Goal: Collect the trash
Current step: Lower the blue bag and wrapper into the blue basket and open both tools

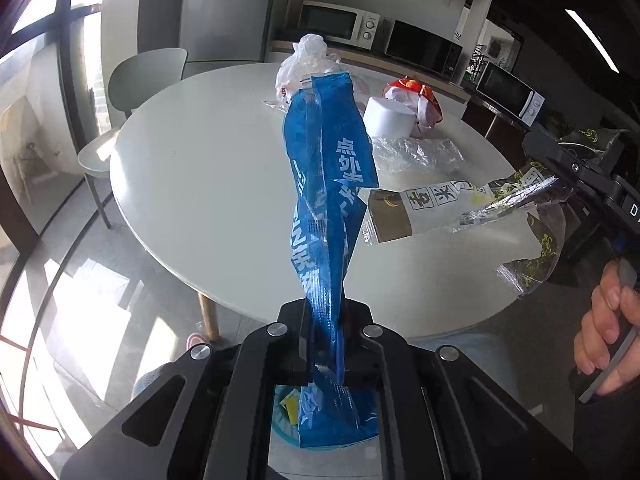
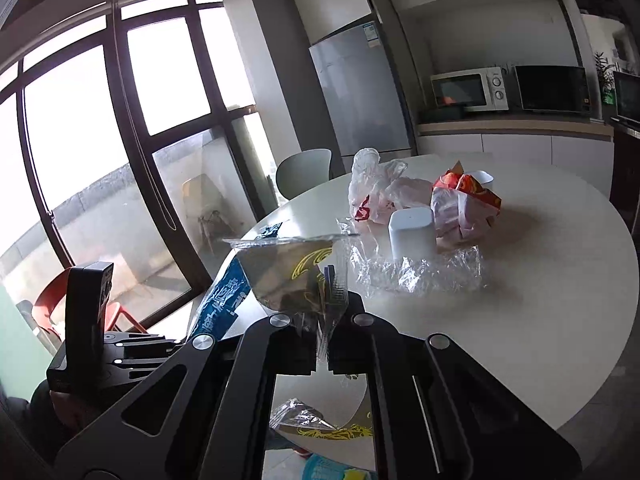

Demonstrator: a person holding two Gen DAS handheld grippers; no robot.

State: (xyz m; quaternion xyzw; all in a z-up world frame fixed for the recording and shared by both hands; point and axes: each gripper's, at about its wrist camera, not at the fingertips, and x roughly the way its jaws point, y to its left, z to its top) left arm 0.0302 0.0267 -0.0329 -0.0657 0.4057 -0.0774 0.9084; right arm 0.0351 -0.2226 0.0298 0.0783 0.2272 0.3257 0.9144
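My left gripper [image 1: 325,344] is shut on a long blue wrapper [image 1: 326,184] with white print; it stands up from the jaws over the near edge of the round white table [image 1: 192,168]. It also shows in the right wrist view [image 2: 222,300]. My right gripper [image 2: 323,340] is shut on a clear wrapper [image 2: 296,268] with yellow and brown print, which sticks out leftwards from it in the left wrist view [image 1: 448,208]. The right gripper [image 1: 568,176] is at the right edge there. A bin with trash [image 1: 286,412] shows below the left jaws.
On the table lie a crumpled clear film [image 2: 416,272], a white cup upside down [image 2: 412,236], a red and orange bag [image 2: 464,200] and a knotted clear bag [image 2: 372,184]. A pale chair [image 1: 140,80] stands at the far side. Microwaves [image 2: 468,90] sit on a counter behind.
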